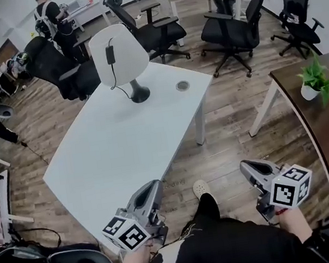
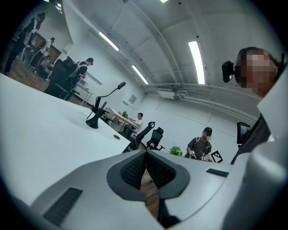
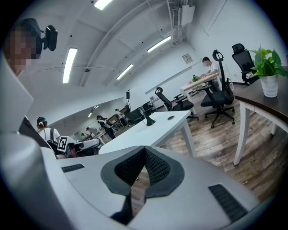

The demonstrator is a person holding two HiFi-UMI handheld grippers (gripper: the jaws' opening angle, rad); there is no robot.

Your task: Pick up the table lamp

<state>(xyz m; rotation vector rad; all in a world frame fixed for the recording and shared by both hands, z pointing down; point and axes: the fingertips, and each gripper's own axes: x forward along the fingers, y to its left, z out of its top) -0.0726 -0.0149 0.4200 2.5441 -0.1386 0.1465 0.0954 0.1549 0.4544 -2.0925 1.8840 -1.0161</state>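
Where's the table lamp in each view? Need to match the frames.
Head view: table lamp upper centre, far end of white table.
Left gripper view: table lamp left of centre, mid-height.
Right gripper view: table lamp centre, mid-height.
Shared landmark: cable grommet in the tabletop near its base.

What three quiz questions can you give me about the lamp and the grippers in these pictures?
1. True or false: the table lamp stands on the white table.
2. Pick one: the left hand-held gripper is A) wide open, B) shut with nothing in it, C) shut on the lamp.
3. Short answer: what colour is the lamp's base?

Key: 1 true; 2 B; 3 black.
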